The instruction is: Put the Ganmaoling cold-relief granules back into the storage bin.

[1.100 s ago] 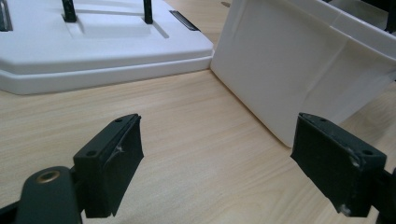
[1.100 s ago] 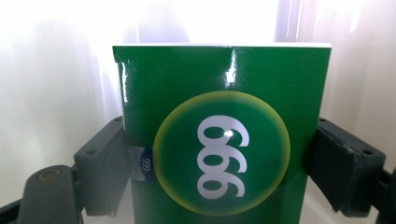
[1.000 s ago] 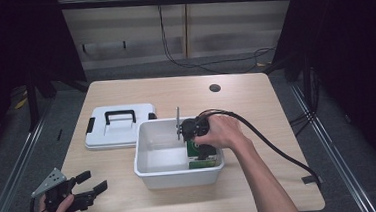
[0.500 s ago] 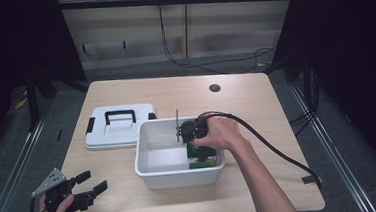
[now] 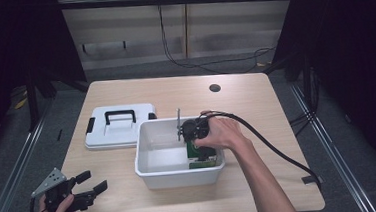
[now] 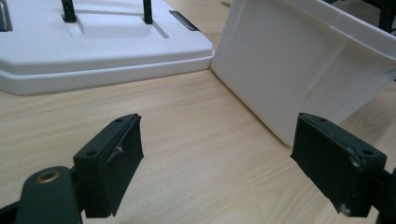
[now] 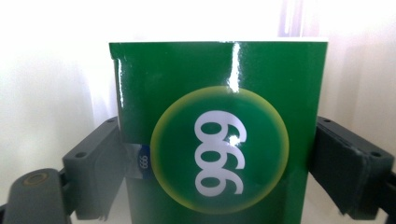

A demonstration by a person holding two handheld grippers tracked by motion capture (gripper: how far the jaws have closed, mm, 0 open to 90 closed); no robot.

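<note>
Compared with a second ago I see almost no change: my left tool still sits at the near left corner of the surface, and my right tool is still down inside the white tub, perhaps a touch lower.

Going left to right: the left tool is released, its jaws spread wide and gripping nothing, just above the wood. In the left gripper view the white lid with its black handle lies flat ahead, and the tub's outer wall rises at the right, its corner just beside the lid's edge.

In the tub's right half, my right hand holds the right tool pointing down. It is clenched on a green box marked 999, one jaw pressed against each side. The box stands in the tub's near right corner, against the white wall.
</note>
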